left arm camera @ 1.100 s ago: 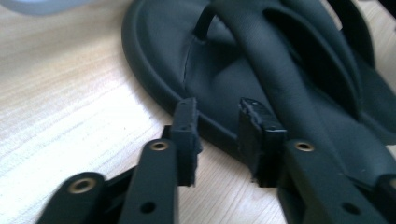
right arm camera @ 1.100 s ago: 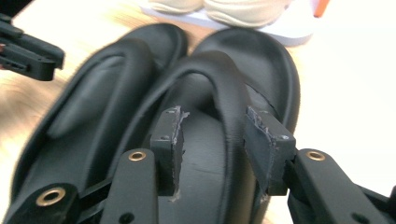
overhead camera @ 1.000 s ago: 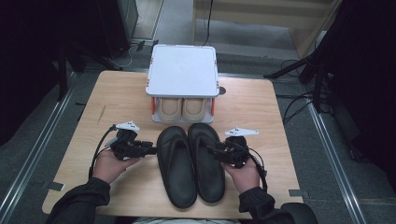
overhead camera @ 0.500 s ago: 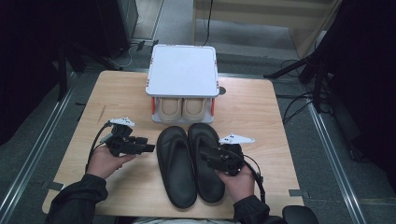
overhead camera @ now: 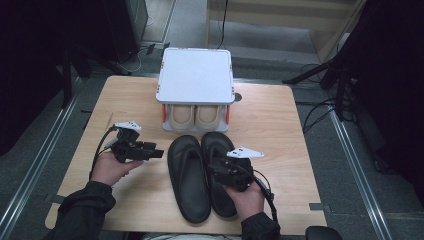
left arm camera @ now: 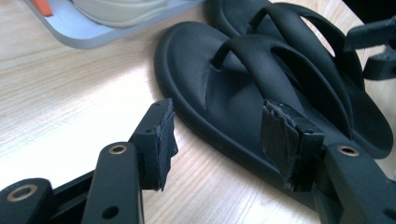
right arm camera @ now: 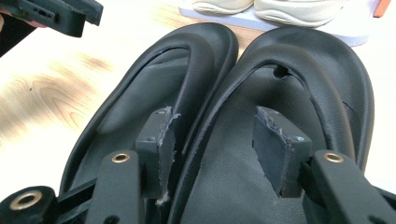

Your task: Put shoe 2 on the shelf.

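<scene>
While open, right hand-held gripper [right arm camera: 212,149] straddles sandal strap [right arm camera: 219,116].

Matt black rubbery sandals [overhead camera: 202,175], wooden table [overhead camera: 280,130]

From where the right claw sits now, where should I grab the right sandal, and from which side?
Take the right sandal by its inner edge, where the strap arches above the footbed, coming from the heel end as the right claw already points. Its open jaws straddle that edge, one in each sandal, so closing there should pinch rim and strap. The left sandal lies tight alongside, so it may catch.
</scene>
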### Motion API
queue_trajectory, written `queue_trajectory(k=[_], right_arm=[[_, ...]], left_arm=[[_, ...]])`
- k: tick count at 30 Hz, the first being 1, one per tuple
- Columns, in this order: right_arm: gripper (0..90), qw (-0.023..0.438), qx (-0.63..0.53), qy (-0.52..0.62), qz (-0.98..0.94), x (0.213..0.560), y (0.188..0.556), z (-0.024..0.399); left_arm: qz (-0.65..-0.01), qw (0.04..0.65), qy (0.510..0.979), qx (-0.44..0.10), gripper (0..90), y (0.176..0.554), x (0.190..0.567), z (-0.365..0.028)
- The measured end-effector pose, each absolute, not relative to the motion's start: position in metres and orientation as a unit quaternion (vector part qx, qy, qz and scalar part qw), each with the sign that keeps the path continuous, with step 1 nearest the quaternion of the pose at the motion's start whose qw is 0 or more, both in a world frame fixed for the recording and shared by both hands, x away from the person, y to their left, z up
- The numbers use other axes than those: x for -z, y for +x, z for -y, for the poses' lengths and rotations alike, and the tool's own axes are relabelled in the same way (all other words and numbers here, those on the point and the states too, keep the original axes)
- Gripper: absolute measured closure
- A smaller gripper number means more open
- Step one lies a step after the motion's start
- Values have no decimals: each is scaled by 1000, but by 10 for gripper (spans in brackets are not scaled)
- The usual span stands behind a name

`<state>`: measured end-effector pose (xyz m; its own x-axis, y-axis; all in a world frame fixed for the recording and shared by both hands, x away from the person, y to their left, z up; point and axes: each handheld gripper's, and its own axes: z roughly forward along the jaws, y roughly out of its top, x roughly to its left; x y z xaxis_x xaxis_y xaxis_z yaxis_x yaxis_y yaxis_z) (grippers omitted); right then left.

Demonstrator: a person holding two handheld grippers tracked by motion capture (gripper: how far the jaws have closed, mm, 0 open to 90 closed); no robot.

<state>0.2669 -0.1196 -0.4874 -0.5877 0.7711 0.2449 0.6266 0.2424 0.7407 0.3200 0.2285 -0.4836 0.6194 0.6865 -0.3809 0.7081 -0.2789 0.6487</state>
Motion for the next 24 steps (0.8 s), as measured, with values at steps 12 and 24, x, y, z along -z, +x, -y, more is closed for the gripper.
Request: queue_trajectory(k=[12, 24], right_arm=[[476, 97, -414, 456, -782, 497, 265, 100], [453, 109, -392, 482, -776, 510, 267, 75]], left_arm=[[-439, 418, 795, 9, 451, 323, 483, -233], [-438, 427, 791, 11, 452, 324, 483, -234]])
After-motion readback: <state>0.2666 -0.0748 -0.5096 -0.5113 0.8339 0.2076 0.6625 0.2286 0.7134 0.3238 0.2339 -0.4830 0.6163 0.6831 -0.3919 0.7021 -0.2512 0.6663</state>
